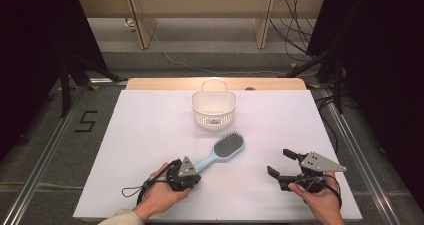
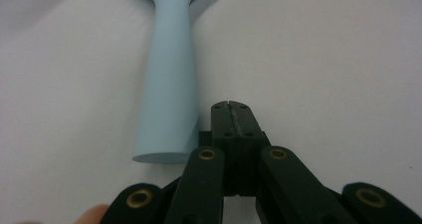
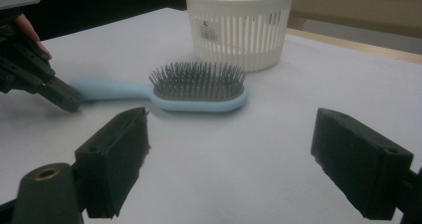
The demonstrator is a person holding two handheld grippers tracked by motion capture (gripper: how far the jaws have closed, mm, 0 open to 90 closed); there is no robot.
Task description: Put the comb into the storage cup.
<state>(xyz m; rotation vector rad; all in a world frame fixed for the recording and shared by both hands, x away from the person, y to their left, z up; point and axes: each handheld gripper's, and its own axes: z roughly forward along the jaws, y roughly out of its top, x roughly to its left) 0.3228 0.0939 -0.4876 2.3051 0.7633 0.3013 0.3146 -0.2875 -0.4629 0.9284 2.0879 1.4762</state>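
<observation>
The light-blue hairbrush [image 1: 220, 152] lies flat on the white table sheet [image 1: 150, 135], bristles up, head toward the white slatted basket [image 1: 214, 109] and handle pointing back toward the person's left hand [image 1: 160, 195]. In the high view the left gripper [image 1: 192, 177] sits at the handle's near end, but its grey top plate covers the jaws, so contact cannot be judged from there. The left gripper view settles the matter: the two black jaws are pressed fully together with nothing between them, and the handle's cut end lies just beside them, to their left in that view, on the sheet. Whether jaw and handle actually touch cannot be determined. That view cuts off the brush head at the top edge; a blurred fingertip intrudes at the bottom left corner. The right gripper [image 1: 281, 166] rests on the near right of the sheet, well apart from the brush, jaws spread wide and empty. The right gripper view confirms both pads standing far apart over bare sheet, and it shows what the other views do not: the dark bristle field in side profile, the basket's slats and a small label on its wall. It also shows the left gripper's closed tip at the handle end, at its left edge. The basket's interior is hard to make out in every view.
</observation>
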